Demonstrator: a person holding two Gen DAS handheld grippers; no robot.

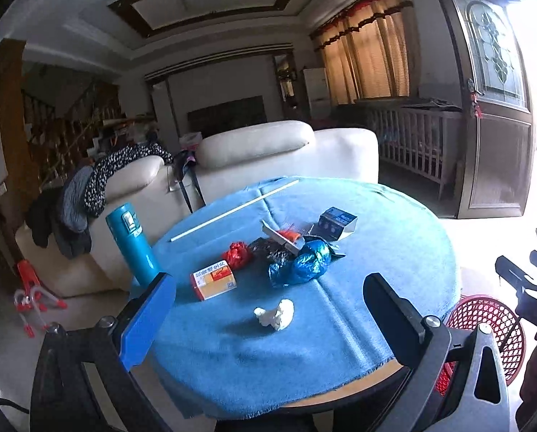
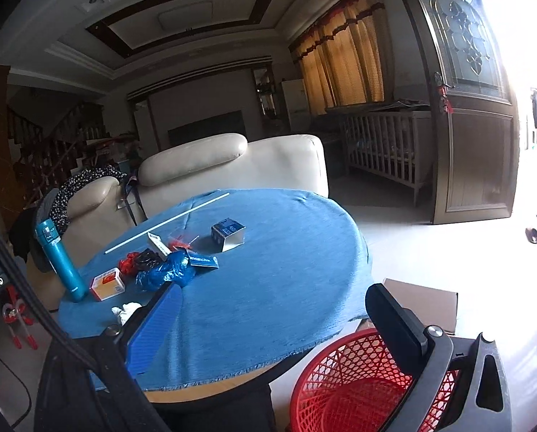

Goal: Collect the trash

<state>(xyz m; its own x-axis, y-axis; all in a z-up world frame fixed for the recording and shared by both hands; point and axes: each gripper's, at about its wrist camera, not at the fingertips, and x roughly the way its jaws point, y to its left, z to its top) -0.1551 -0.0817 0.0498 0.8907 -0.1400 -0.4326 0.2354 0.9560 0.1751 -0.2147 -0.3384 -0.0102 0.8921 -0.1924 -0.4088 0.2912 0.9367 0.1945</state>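
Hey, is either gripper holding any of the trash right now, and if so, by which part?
Nothing is held. The left gripper and the right gripper both stand wide open with nothing between their fingers.

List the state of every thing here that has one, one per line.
Left gripper: open, empty.
Right gripper: open, empty.
Tissue: crumpled, on the cloth.
Blue bag: scrunched.
Red bag: scrunched.
Black bag: scrunched.
Orange box: closed, lying flat.
Blue box: end open.
Flask: upright, capped.
Basket: upright on the floor beside the table.
Door: open.
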